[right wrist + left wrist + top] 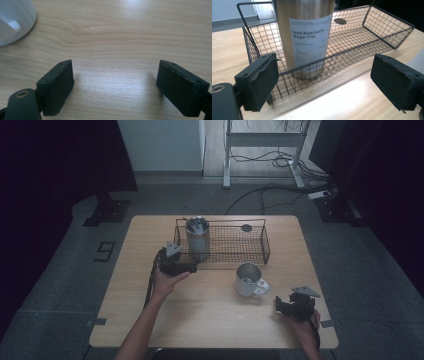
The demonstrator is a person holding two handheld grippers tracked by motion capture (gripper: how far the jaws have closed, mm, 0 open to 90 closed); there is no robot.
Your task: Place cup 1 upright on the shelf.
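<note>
Desk [210,315]: pale wood, carrying everything; bare stretch in front.
Basket [250,251]: black wire, long, at the far middle of the desk. In the left gripper view its near rail crosses just ahead of the jaws.
Tumbler [197,240]: tall steel cup with a printed label, upright inside the basket's left end, close to the left wall.
Mug [248,280]: white, handle toward the person, on the desk just in front of the basket, apart from both grippers.
Small dark disc [246,227]: lies at the basket's far side; what it is I cannot tell.
Left gripper [192,268]: held level at the basket's near left corner, pointing at the tumbler. Jaws apart with nothing between the pads, no contact.
Right gripper [277,304]: low over the desk at the near right, aimed left toward the mug. Jaws parted over bare wood, nothing gripped.
Step in hand, as judged: left hand working around the tumbler.
Doing it well: the wire rail blocks a level approach, so rise over the rim, square the pads on the tumbler's sides above the wire, close firmly, lift straight up.
</note>
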